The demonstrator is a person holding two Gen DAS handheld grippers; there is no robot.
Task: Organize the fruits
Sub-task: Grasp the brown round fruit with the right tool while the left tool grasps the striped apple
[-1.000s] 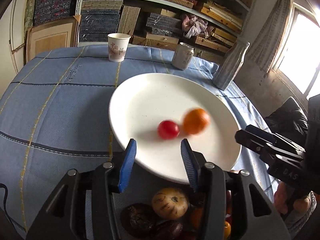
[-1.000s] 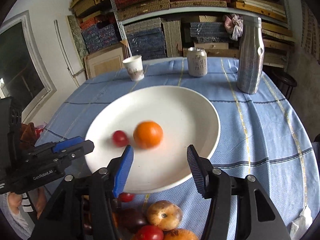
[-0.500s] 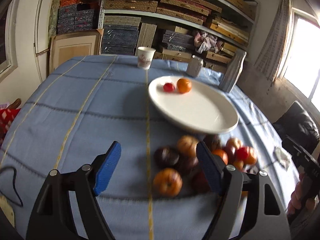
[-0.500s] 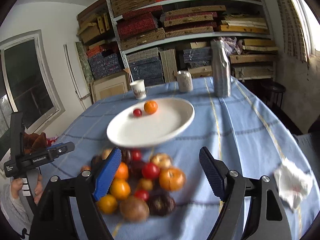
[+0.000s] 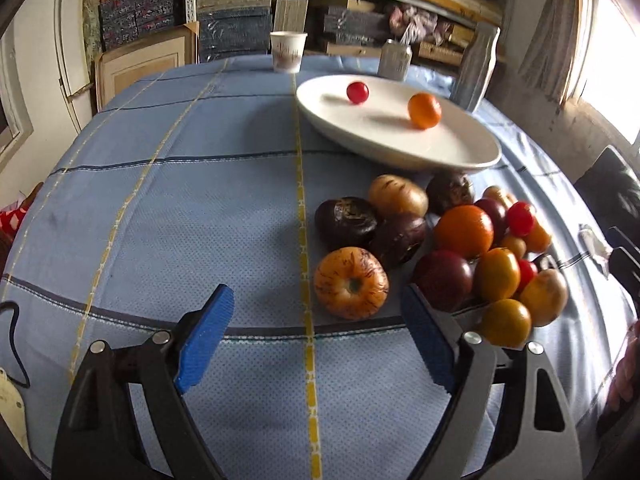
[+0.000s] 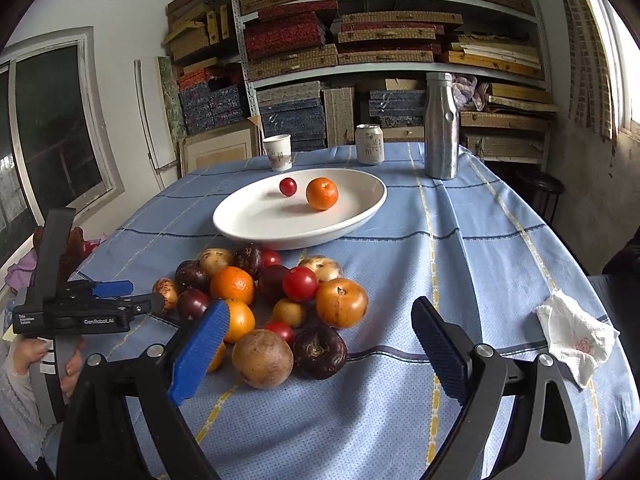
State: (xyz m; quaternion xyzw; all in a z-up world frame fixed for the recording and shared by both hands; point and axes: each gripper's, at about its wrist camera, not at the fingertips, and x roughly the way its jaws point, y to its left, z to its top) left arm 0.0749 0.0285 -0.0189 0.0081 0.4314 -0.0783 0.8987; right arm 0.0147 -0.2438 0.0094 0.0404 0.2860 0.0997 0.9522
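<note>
Both grippers pulled back from plate (image 6: 248, 224) to near fruit pile (image 6: 276, 300); orange (image 6: 322, 193) and tomato (image 6: 287, 186) rest on plate. Left gripper (image 5: 316, 336), labelled "GenRobot.AI", and right gripper (image 6: 320, 340) tilt downward, jaws opening, nothing held.

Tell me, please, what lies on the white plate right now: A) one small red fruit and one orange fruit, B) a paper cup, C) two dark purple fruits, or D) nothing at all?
A: the right wrist view shows only a small red fruit and an orange fruit on the white plate, apart from each other, while the rest of the fruit sits in a pile on the cloth in front of it.
</note>
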